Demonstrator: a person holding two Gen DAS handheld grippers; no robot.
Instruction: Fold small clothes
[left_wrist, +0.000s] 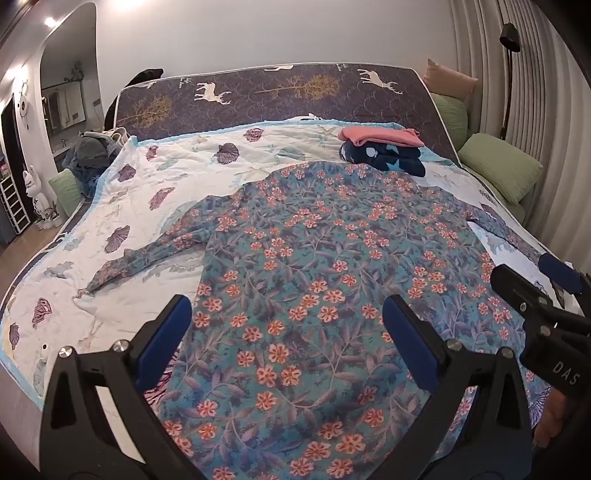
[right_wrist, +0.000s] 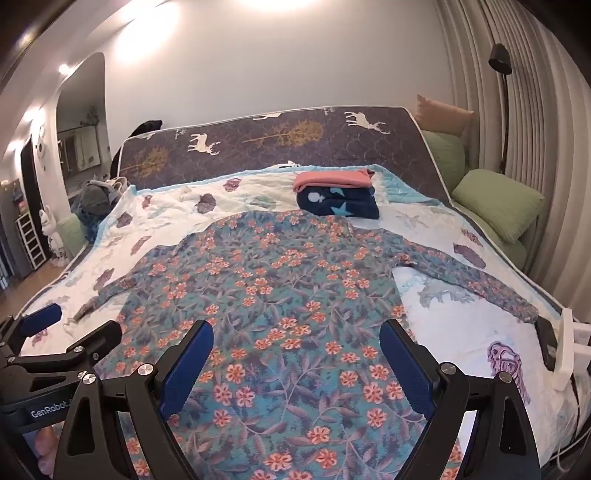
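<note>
Jaws stand wide apart on both your left gripper (left_wrist: 284, 325) and your right gripper (right_wrist: 297, 350), each empty and hovering over the lower part of the floral long-sleeved top (left_wrist: 325, 266); it lies spread flat on the bed's quilt (left_wrist: 177, 173), both sleeves out, probably so you can fold it next; beyond its collar sit two folded pieces in one stack, pink garment (left_wrist: 380, 136) on navy star-print garment (left_wrist: 384, 158), seemingly finished work.

A home bedroom: a bed (left_wrist: 184, 173) spread with a quilt fills the room, green pillows (left_wrist: 502, 166) lie along its right edge, a floor lamp (right_wrist: 502, 92) stands by the curtain (right_wrist: 546, 147), and folded clothes (right_wrist: 336, 195) sit near the bed's far edge.
</note>
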